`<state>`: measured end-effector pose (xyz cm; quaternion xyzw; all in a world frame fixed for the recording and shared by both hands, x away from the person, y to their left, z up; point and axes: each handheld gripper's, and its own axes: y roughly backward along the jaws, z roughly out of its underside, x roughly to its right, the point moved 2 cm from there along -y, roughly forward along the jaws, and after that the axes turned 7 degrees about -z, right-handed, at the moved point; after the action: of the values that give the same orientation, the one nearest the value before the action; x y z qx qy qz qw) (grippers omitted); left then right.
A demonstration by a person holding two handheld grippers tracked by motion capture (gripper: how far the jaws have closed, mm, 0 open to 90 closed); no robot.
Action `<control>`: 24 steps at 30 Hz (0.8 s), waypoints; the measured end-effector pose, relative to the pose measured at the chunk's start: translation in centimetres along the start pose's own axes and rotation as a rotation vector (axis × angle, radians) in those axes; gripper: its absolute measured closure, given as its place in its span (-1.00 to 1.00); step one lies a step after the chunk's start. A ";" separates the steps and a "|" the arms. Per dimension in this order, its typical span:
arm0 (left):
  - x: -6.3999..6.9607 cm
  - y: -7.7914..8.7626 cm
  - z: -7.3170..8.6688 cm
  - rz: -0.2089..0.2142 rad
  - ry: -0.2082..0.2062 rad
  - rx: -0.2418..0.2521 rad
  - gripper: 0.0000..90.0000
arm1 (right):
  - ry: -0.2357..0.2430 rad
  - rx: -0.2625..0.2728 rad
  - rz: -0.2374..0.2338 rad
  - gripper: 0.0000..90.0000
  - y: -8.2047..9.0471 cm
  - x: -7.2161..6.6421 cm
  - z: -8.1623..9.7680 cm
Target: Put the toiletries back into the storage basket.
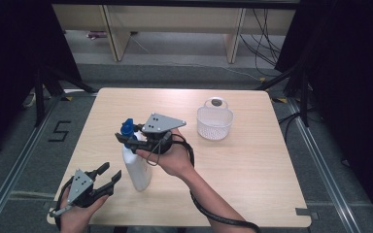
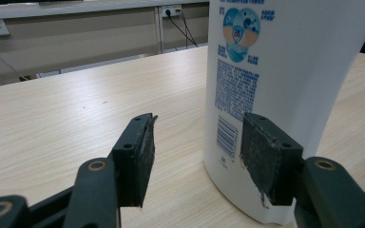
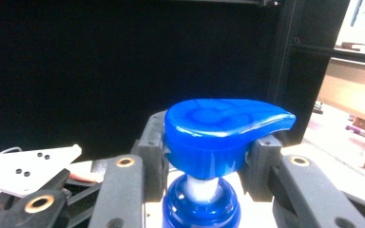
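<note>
My right gripper clamps the blue pump head of the tall white plastic bottle, upright mid-bench. My left gripper gapes empty, just beside its base. White mesh basket well apart.

Even overhead light falls on the table, with soft shadows and dark surrounds. The pump shows glare; the background at its right is overexposed and blurred.
</note>
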<state>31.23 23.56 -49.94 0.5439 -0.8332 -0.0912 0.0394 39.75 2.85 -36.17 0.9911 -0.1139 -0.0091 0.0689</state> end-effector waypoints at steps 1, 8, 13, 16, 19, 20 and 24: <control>0.0 0.0 0.0 0.000 0.000 0.000 0.01 | 0.000 0.000 0.000 0.34 0.0 0.0 0.0; -0.1 0.1 0.1 -0.008 0.002 -0.015 0.01 | -0.029 0.005 0.055 0.34 0.0 -0.4 0.0; -0.2 0.0 0.2 -0.002 0.005 -0.002 0.01 | -0.043 0.012 0.095 0.34 0.4 -0.4 -0.1; -0.2 0.1 0.2 -0.008 0.007 -0.012 0.01 | -0.027 0.024 0.126 0.34 1.0 -0.3 -0.3; -0.2 0.0 0.3 -0.006 0.009 -0.017 0.01 | -0.055 0.026 0.144 0.34 1.8 -0.4 -0.8; -0.2 -0.1 0.3 -0.003 0.008 -0.011 0.01 | -0.041 0.036 0.158 0.34 2.2 -0.4 -1.1; 0.0 -0.2 0.3 -0.001 0.006 -0.022 0.01 | -0.057 0.054 0.209 0.34 3.8 -0.3 -1.7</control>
<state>31.37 23.57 -50.32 0.5440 -0.8319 -0.0987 0.0476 38.70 -0.48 -33.97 0.9746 -0.2188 -0.0271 0.0394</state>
